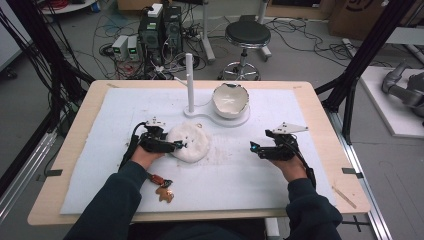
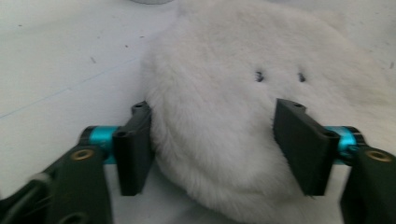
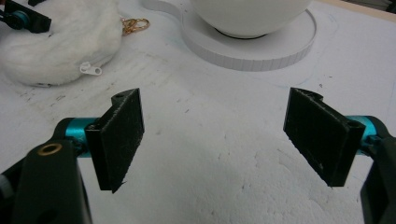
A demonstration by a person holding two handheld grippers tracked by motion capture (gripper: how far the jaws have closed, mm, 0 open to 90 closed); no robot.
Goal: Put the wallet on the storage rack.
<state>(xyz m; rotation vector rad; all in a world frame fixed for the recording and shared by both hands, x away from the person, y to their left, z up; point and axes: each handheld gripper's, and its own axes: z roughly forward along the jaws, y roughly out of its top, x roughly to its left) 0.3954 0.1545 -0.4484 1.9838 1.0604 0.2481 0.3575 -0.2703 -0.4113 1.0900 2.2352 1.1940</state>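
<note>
At centre left of the high view, the left gripper (image 2: 212, 144) is spread wide around the fluffy pouch (image 2: 243, 116), jaws flanking its near edge, probably ready to clamp. At right, the right gripper (image 3: 215, 140) is held released over bare mat (image 1: 235, 175), apparently waiting.

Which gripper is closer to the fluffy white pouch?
Left. The left gripper has its open jaws around the fluffy white pouch; the right gripper sits open, well off to the pouch's right.
</note>
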